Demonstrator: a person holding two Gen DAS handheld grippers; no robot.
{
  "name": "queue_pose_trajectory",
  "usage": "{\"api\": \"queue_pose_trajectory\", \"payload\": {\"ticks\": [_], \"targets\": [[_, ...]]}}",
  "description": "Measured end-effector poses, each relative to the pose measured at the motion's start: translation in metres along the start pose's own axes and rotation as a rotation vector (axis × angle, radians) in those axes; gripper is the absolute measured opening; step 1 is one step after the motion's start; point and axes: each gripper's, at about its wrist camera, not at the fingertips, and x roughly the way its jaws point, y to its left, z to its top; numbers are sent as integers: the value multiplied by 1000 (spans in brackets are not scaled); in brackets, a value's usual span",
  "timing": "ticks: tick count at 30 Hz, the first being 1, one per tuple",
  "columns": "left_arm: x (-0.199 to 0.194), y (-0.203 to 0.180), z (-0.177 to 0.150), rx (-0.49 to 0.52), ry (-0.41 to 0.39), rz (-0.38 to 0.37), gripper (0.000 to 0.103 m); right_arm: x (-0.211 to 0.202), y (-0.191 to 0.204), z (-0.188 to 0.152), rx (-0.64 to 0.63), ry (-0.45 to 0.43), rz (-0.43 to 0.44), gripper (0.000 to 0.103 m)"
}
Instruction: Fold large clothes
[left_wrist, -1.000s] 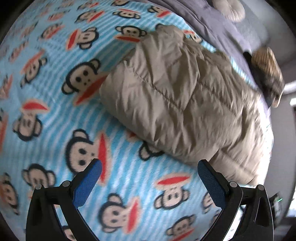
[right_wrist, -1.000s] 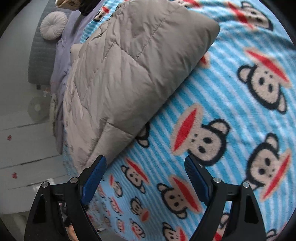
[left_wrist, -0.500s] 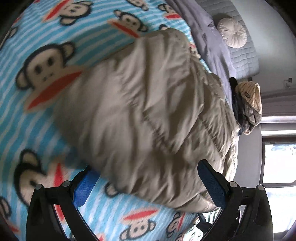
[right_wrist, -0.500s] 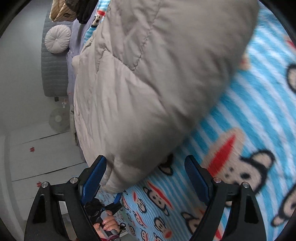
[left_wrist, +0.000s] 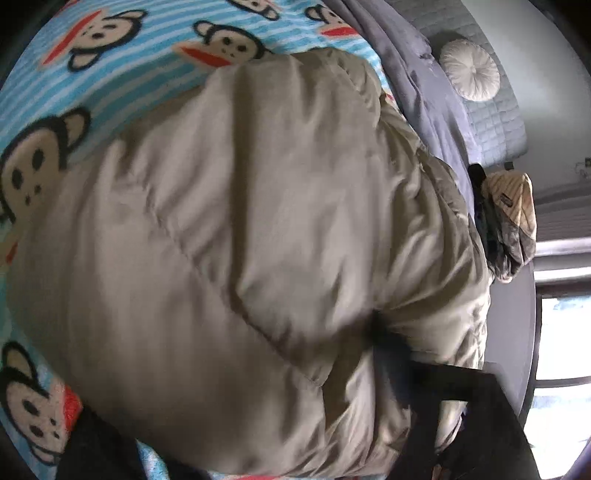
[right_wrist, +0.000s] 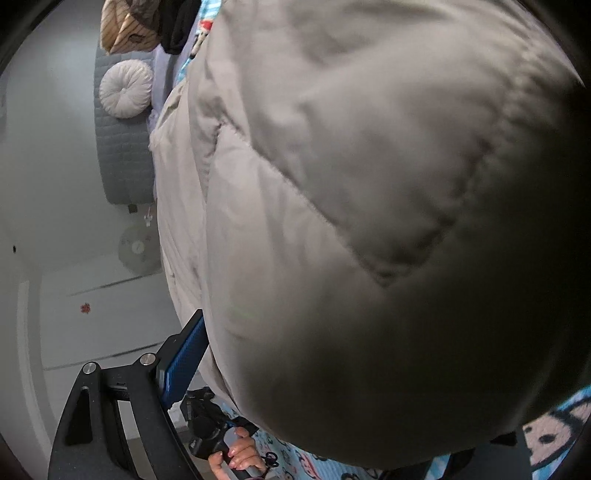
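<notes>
A beige quilted puffer jacket (left_wrist: 258, 240) lies on the blue striped monkey-print blanket (left_wrist: 110, 48) and fills both views. My left gripper (left_wrist: 288, 387) is pushed into the jacket's near edge. Its jaws are closing with the fabric between them; a pinched fold shows by the right finger (left_wrist: 461, 384), and the pads are hidden. My right gripper (right_wrist: 295, 339) stands wide open at the jacket (right_wrist: 369, 184), which bulges over it. Only its left blue pad (right_wrist: 184, 354) shows, right beside the hem; the other finger is buried.
A grey headboard (left_wrist: 491, 122) with a round white cushion (left_wrist: 471, 74) and a heap of clothes (left_wrist: 509, 221) lie beyond the jacket. A window (left_wrist: 561, 332) is at right. A person's hand (right_wrist: 236, 454) grips the other tool's handle. A fan (right_wrist: 138, 247) stands by the wall.
Both grippers moved forward and down onto the jacket, which now covers most of their fingers. The left jaws have narrowed on the hem; the right jaws kept their width.
</notes>
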Motion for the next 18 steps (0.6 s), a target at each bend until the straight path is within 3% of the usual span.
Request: {"api": "queue_pose_trajectory", "payload": {"ticks": [3,5,7,13,18], "targets": [[-11,-8,0,37,-14,-29,25,-1,1,-1,30,-15,4,73],[-20,-17,-1,79,-28,-26,21,-3,4,-2,29,-18,6,41],[-29,-26,-3,110,-41,-32,19,-7,11,-4,13,-25,5,30],[-69,-33,-17,156,-50,-79,19,-28,25,-15,-43,-8,41,23],[-94,-12,-46,148,3,-89,19,-49,24,-40,-82,37,46,23]]}}
